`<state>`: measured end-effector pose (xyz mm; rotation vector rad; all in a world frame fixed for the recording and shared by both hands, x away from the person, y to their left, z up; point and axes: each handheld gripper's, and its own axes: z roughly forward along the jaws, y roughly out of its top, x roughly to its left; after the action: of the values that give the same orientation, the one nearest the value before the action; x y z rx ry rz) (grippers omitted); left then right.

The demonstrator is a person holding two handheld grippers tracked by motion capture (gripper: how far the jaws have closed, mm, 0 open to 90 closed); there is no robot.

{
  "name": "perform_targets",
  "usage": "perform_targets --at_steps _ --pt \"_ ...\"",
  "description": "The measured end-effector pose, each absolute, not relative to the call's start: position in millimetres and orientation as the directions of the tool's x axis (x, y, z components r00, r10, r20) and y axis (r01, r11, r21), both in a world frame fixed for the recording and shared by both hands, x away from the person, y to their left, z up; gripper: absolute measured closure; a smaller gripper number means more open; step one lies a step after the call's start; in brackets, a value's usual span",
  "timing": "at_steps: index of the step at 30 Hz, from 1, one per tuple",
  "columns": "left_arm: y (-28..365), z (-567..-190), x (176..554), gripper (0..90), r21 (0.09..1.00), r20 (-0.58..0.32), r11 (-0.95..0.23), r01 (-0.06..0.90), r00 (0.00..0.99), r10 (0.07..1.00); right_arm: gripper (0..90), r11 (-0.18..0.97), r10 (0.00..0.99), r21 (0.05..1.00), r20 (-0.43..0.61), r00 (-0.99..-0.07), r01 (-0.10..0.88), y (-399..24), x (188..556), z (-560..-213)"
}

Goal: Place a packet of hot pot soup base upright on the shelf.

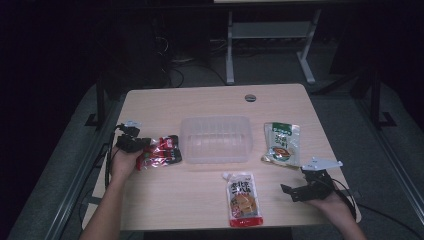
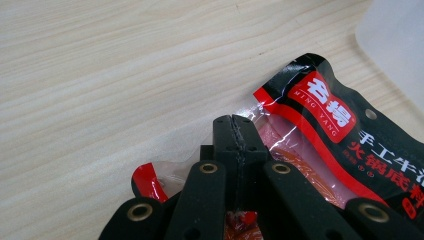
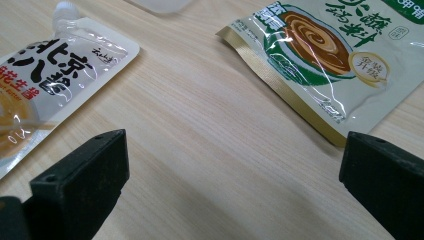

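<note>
Step in hand: left gripper [image 1: 142, 150] has its jaws pinched tight on the edge of the red pouch [image 1: 162, 151], which lies just ahead, beside the clear tub [image 1: 216, 139]. Likely next: lift and carry it over the tub's rim. Pouch is glossy, crinkled film; tub is rigid, ribbed. Right gripper [image 1: 292, 192] rests wide open, empty.

Glossy plastic red-and-black packet [image 2: 320, 140], matt pale wood-grain table [image 2: 100, 75], translucent plastic tray [image 1: 216, 139]

In the left gripper view the red-and-black sauce packet [image 2: 320, 145] runs off the right edge, its near part hidden behind the left tool [image 2: 234, 131].
</note>
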<state>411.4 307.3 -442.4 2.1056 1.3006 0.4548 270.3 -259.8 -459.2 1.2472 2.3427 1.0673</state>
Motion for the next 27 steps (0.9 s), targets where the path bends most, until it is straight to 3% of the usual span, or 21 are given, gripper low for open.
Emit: perform_targets --at_steps 18,27 --pt "304.3 -446.6 366.2 89.8 0.619 -0.117 -0.346 0.705 0.519 0.847 0.0 0.361 0.8 0.719 0.087 -0.593 0.593 -258.7 270.1 -458.1" --pt "298.0 -444.2 336.7 89.8 0.601 -0.111 -0.369 0.709 0.532 0.84 0.0 0.361 0.799 0.724 0.083 -0.595 0.587 -257.8 269.1 -456.2"
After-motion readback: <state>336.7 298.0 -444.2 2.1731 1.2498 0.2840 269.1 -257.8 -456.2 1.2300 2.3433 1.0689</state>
